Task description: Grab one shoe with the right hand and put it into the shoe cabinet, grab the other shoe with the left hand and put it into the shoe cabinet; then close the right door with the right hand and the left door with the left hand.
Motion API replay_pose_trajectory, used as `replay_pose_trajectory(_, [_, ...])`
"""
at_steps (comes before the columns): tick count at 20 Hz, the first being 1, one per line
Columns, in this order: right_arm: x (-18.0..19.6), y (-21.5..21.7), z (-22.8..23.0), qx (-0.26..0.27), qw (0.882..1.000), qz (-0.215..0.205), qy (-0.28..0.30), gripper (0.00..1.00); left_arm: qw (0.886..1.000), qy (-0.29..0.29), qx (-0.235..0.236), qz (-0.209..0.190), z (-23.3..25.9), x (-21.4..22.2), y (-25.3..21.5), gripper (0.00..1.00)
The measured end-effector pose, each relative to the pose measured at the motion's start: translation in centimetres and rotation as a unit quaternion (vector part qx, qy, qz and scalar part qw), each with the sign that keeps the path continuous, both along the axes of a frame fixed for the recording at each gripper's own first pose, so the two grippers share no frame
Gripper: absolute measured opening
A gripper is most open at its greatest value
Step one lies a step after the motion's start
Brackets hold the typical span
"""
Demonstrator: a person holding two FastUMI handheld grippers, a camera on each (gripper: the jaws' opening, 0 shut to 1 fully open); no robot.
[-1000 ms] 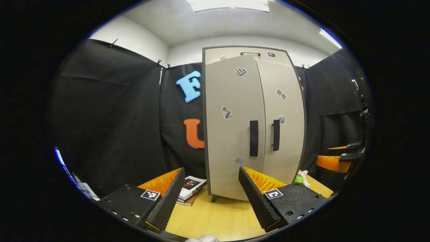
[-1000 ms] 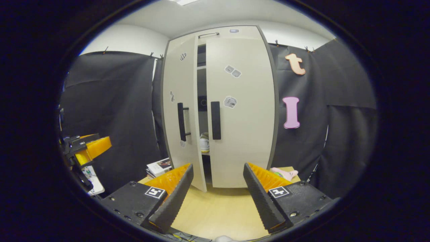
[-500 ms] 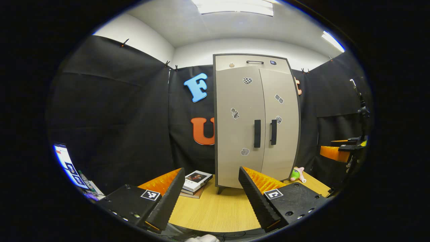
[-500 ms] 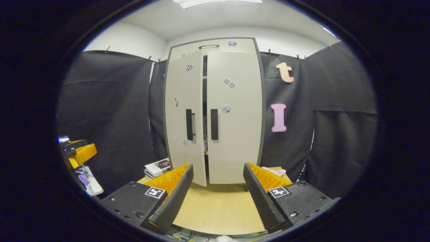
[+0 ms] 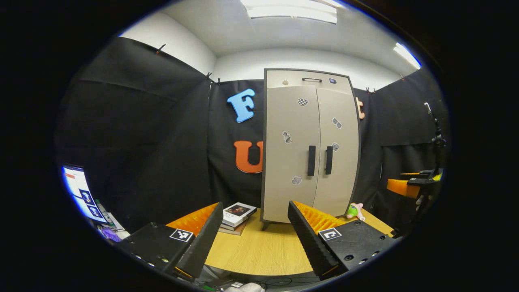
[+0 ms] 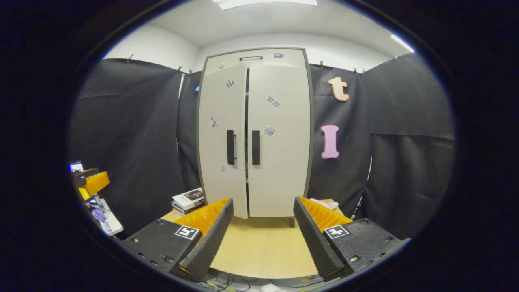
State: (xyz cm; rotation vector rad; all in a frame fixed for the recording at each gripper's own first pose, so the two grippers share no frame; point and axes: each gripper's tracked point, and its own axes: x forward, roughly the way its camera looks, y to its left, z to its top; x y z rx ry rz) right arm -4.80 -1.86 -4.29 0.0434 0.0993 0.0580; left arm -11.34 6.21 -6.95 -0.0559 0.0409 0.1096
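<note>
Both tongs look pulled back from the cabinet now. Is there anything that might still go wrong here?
1. In the right gripper view, a thin dark gap runs between the left door and the right door, so the shoe cabinet may not be fully shut.
2. The books lie near the cabinet's foot; a reaching left tong might bump them.

No text, label or number is legible.

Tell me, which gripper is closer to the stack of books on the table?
Left, I think. The left gripper has the books just beyond its left finger; from the right gripper they lie farther off to the left.
</note>
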Motion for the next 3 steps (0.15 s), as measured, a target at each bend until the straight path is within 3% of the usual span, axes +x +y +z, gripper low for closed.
replay_pose_trajectory(3, [-0.33, 0.44, 0.00, -0.003, 1.000, 0.004, -0.002, 0.97, 1.000, -0.001, 0.002, 0.003, 0.26, -0.22, 0.17, 0.96])
